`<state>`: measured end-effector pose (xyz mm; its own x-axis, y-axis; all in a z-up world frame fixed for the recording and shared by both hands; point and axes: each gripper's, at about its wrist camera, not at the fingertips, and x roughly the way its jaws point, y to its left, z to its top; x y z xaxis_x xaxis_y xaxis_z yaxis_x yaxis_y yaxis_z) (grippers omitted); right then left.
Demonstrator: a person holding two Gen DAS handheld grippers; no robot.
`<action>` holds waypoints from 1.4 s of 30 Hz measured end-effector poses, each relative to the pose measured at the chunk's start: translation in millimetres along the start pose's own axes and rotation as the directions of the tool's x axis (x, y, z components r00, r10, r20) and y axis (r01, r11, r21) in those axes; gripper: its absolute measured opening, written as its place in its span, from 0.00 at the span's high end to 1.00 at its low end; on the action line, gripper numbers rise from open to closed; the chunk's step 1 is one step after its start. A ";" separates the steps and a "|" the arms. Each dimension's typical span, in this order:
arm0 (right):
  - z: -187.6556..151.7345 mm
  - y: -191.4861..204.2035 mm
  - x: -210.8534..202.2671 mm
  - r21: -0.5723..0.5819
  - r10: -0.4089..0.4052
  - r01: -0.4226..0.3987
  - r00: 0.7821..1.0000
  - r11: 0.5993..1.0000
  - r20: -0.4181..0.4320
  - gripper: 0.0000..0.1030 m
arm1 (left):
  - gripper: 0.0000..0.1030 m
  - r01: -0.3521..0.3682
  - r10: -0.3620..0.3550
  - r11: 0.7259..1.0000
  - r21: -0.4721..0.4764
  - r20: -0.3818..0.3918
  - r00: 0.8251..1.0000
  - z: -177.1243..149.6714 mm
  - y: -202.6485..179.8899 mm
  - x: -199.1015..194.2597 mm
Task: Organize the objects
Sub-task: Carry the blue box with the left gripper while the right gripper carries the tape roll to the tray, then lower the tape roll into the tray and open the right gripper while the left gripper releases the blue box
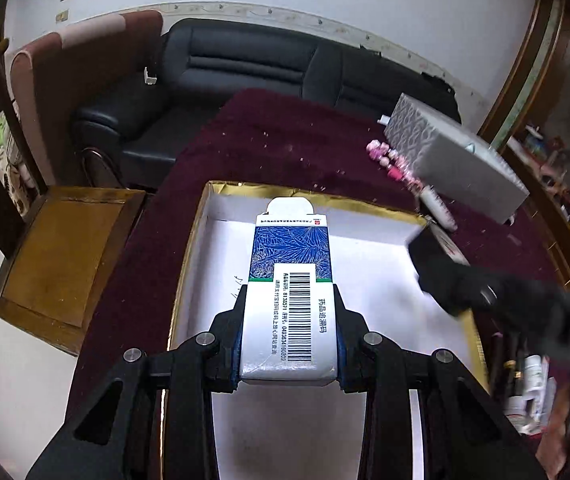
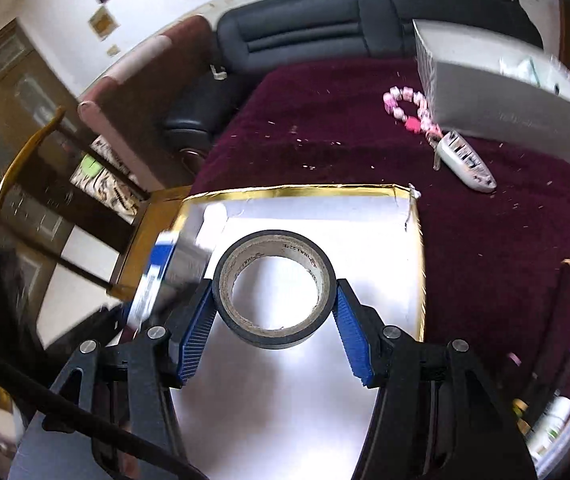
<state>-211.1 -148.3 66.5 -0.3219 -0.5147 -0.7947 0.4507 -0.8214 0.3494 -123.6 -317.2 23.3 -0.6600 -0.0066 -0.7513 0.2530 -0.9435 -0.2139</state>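
Both grippers are pointing steeply downward, side by side. The left gripper [image 1: 290,312] is clamping a medicine box [image 1: 290,280] between its narrowed jaws, while the right gripper [image 2: 273,312] is gripping a tape roll [image 2: 273,294] with jaws set wider.

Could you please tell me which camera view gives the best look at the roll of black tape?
The right wrist view: the roll of black tape sits centred and sharp, shut in the right claw over the gold-rimmed white box. In the left wrist view, the right claw is a dark blur that hides the tape.
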 end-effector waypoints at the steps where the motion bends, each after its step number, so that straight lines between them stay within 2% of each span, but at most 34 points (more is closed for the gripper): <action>1: 2.8 -2.9 7.3 0.011 0.000 0.000 1.000 1.000 -0.013 0.44 | 0.71 -0.009 0.009 1.000 0.006 0.001 1.000 -2.2 -0.8 3.6; 4: 9.6 -6.9 27.5 0.038 -0.002 0.004 0.999 0.999 -0.040 0.44 | 0.71 -0.060 0.060 0.998 0.034 -0.004 0.998 -5.0 -1.4 11.7; 9: 17.9 4.1 55.6 0.046 0.002 0.001 0.998 0.999 -0.070 0.44 | 0.71 -0.047 0.047 0.999 0.017 0.009 0.999 -6.4 1.0 7.4; 14: 23.7 14.0 68.3 0.033 -0.014 0.017 0.998 0.999 -0.067 0.44 | 0.71 -0.053 0.052 0.998 -0.024 -0.024 0.998 -5.0 11.2 14.0; 20: 25.9 10.6 82.3 0.046 -0.034 0.038 0.996 0.998 -0.083 0.44 | 0.71 -0.088 0.088 0.996 0.013 -0.033 0.996 -5.4 3.5 15.7; 27: 28.3 13.4 88.4 0.035 -0.046 0.050 0.994 0.998 -0.100 0.42 | 0.70 -0.132 0.132 0.991 -0.003 -0.040 0.990 -4.4 7.4 18.6; 34: 25.7 10.0 84.2 0.067 -0.013 0.020 0.995 0.998 -0.100 0.41 | 0.56 -0.138 0.139 0.990 0.016 -0.029 0.990 -4.6 2.5 14.6; 38: 23.0 8.1 71.5 0.077 0.005 0.001 0.997 0.997 -0.076 0.41 | 0.53 -0.109 0.109 0.994 -0.008 0.010 0.994 -2.8 5.1 4.8; 42: 19.3 9.4 55.2 0.062 0.006 -0.003 0.999 0.998 -0.046 0.41 | 0.48 -0.110 0.110 0.994 -0.008 0.034 0.993 -2.5 4.4 -0.5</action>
<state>-240.8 -189.2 35.4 -0.2800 -0.5078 -0.8147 0.3990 -0.8334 0.3824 -120.3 -320.5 21.2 -0.6520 -0.1221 -0.7483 0.3299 -0.9343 -0.1349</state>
